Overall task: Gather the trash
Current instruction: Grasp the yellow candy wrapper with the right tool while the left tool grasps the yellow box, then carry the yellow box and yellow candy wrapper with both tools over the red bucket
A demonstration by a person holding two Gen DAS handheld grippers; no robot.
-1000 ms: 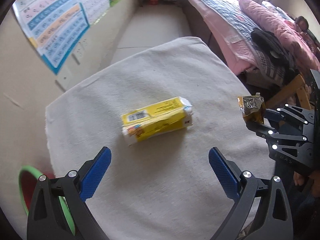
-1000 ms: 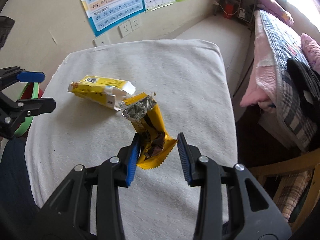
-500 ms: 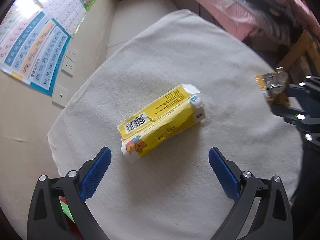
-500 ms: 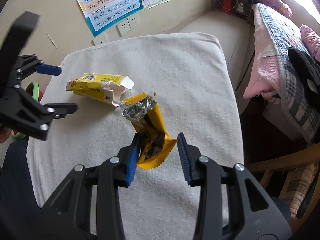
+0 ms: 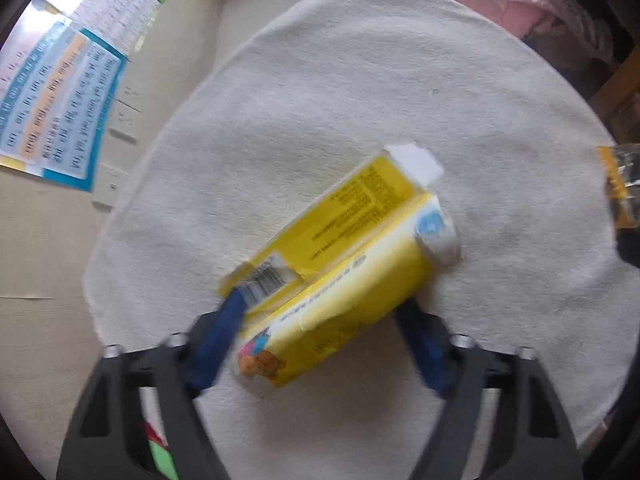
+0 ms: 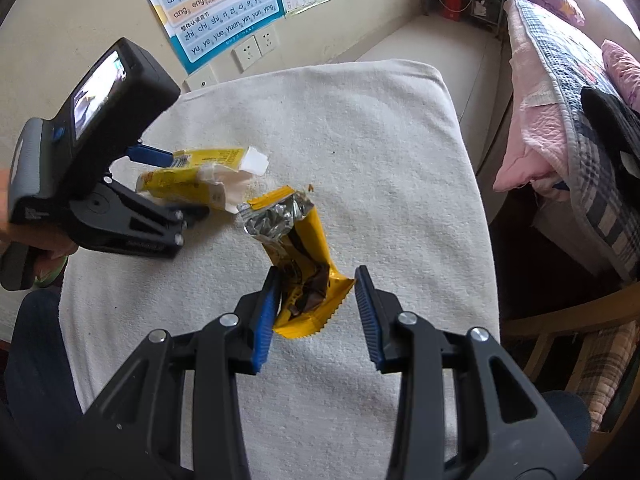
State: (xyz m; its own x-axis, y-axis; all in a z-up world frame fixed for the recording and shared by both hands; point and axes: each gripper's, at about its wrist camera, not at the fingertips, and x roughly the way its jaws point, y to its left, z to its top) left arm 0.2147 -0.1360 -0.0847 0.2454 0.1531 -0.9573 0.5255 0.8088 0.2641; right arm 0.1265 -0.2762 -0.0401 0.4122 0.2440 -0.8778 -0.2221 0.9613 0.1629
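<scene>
Both grip: my left hand-held gripper [image 5: 320, 332] has just been closing around the yellow carton [image 5: 340, 276]; my right hand-held gripper [image 6: 316, 312] pinches the torn wrapper [image 6: 300, 264] above the desk [image 6: 360, 160].

My left gripper [image 5: 320, 344] has black arms and blue pads, and so does my right gripper [image 6: 316, 312]. The carton [image 5: 352, 268] is bright yellow with a white torn flap, black print, a barcode patch, a pale blue round mark at one end and a small cartoon figure in orange and pink. The wrapper [image 6: 300, 264] is orange-yellow outside, crinkled silver inside, with dark brown patches. The cloth [image 6: 360, 140] is off-white. The poster [image 6: 216, 4] shows blue, peach and white bands edged in blue. The quilt [image 6: 576, 80] is checked navy and white beside pink bedding.
</scene>
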